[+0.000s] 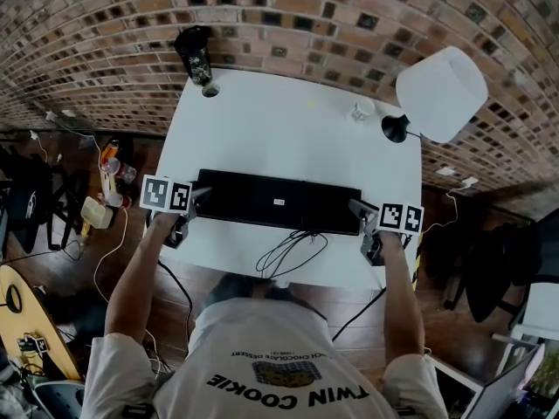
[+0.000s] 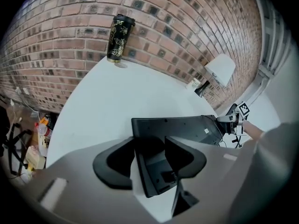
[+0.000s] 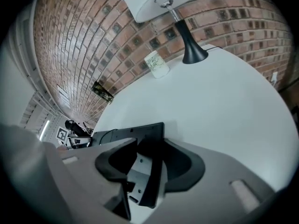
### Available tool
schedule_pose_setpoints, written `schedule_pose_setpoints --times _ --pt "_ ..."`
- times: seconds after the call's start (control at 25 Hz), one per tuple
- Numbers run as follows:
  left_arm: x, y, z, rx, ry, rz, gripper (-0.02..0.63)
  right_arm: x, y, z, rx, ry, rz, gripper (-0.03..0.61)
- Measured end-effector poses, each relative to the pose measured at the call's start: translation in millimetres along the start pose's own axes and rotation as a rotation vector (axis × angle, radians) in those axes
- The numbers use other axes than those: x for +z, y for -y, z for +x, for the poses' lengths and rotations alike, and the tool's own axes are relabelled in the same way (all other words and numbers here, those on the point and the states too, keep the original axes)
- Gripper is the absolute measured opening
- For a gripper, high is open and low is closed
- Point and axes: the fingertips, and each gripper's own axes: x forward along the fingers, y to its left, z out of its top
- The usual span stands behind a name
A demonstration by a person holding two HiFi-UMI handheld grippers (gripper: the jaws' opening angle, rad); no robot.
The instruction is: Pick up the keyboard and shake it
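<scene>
The left gripper [image 2: 149, 143] is closing its two jaws on the near end of the black keyboard [image 1: 262, 201], which is lying bottom side up across the white table [image 1: 288, 129], and both dark jaw tips are meeting the keyboard's end with no gap showing. The keyboard is running away from this gripper towards the right gripper [image 3: 149, 146], which is sitting at the far end. The right gripper is standing with its jaws spread around that other end: the outer jaw is lying against the keyboard's thin dark edge, while a strip of the grey underside is showing between the inner jaw and that edge, so this grip is not looking closed. Both grippers are pointing downward and inward at the keyboard, one at each short end. A black cable [image 1: 293, 250] is looping on the table between the two grippers, on the person's side of the keyboard. Beyond the left gripper, at the table's far edge by the brick wall [image 1: 288, 16], a dark patterned tumbler [image 1: 196, 55] is standing upright. Beyond the right gripper, a white-shaded lamp [image 1: 437, 94] and a small pale cup [image 1: 362, 109] are standing near that same far edge.
</scene>
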Motion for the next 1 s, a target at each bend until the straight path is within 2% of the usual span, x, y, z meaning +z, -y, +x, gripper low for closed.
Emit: schedule_pose_setpoints --times 0.2,0.48,1.0 --pt "5.2 0.2 -6.6 0.016 0.058 -0.004 0.204 13.9 -7.1 -3.6 -0.007 0.044 -0.047 0.170" --pt "29.5 0.5 -20.0 0.050 0.202 0.025 0.189 36.1 -19.0 -10.5 -0.002 0.132 -0.110 0.167" --pt "82.4 -1.6 -34.4 0.081 0.379 0.072 0.184 86.8 -44.7 -26.8 -0.011 0.329 -0.282 0.167"
